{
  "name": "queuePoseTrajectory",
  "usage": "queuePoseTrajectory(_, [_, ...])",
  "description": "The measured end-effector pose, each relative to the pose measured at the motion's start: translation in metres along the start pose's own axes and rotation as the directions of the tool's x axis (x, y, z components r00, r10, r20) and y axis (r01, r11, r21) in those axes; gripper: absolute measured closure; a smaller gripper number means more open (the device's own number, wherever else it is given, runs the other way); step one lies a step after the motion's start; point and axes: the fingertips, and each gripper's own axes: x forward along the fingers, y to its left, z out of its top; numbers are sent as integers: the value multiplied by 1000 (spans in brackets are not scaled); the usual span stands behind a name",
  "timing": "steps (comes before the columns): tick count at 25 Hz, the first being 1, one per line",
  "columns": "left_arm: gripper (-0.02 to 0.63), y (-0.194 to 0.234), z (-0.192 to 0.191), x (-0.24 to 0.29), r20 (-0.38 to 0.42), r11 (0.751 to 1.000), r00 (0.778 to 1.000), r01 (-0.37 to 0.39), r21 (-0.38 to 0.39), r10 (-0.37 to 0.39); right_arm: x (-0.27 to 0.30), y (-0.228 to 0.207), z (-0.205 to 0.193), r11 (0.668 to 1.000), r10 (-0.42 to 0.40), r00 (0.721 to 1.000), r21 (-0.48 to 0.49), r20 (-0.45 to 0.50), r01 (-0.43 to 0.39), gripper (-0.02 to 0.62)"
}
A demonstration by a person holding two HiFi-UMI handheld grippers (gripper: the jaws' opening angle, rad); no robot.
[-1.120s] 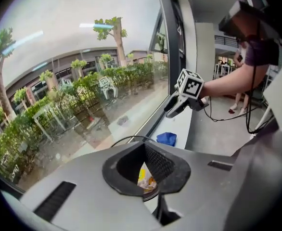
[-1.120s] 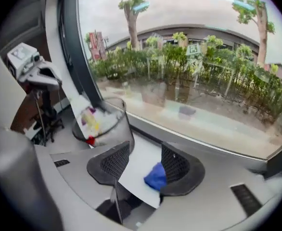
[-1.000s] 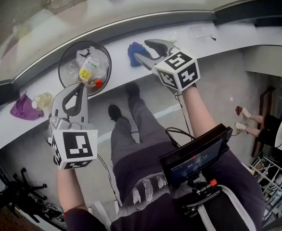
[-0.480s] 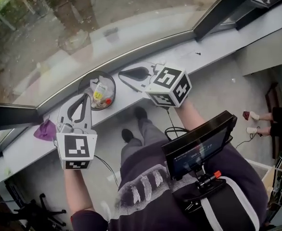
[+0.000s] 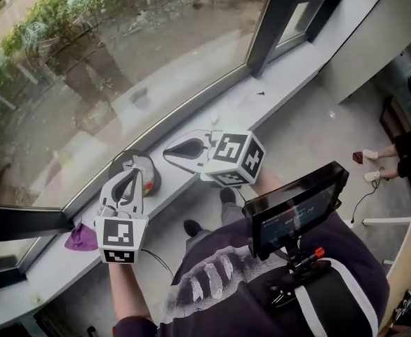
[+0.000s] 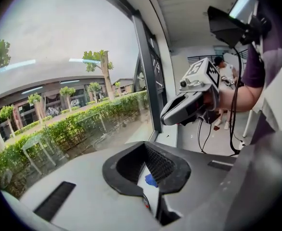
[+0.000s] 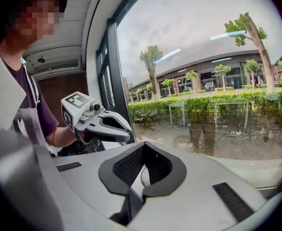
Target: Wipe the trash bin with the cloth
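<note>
Head view alone shows the trash bin (image 5: 151, 174). It stands on the white window sill (image 5: 275, 83) close to the glass, its long axis upright and its round mouth facing up, with litter inside. The left gripper (image 5: 130, 176) hangs in front of the bin and covers its near left side. The right gripper (image 5: 167, 151) hovers just to the bin's right, over the sill, and both grippers point toward the window. Each gripper view shows its own jaws pressed together with nothing between them.

Left gripper view adds what the right gripper blocks from the head: a blue cloth (image 6: 150, 179) lying on the sill, seen through the loop of the closed jaws. Right gripper view shows only a curved edge through its loop, too little to name.

A purple cloth (image 5: 81, 239) lies on the sill, well left of the bin. A dark window post (image 5: 272, 20) rises farther right. A screen (image 5: 294, 216) sits at the wearer's chest, and another person (image 5: 409, 153) stands at the right edge.
</note>
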Motion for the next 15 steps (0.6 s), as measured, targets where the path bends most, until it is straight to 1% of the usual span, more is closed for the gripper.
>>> queuePoseTrajectory(4, [607, -20, 28, 21, -2, 999, 1000, 14, 30, -14, -32, -13, 4, 1000, 11, 999, -7, 50, -11, 597])
queuePoseTrajectory(6, [607, -28, 38, 38, -17, 999, 1000, 18, 41, -17, -44, -23, 1, 999, 35, 997, 0, 69, -35, 598])
queuePoseTrajectory(8, [607, -38, 44, 53, -35, 999, 999, 14, 46, -12, -50, -27, -11, 996, 88, 995, -7, 50, -88, 598])
queuePoseTrajectory(10, [607, -54, 51, 67, -42, 1000, 999, -3, 27, 4, -63, -26, -30, 988, 150, 989, -26, 9, -149, 597])
queuePoseTrajectory(12, [607, -79, 58, 80, -38, 1000, 999, -25, -5, 25, -84, -29, -49, 978, 207, 978, -27, -11, -207, 597])
queuePoseTrajectory(15, [607, -126, 65, 100, -48, 998, 997, -55, -41, 53, -124, -37, -77, 958, 285, 958, 12, -3, -285, 598])
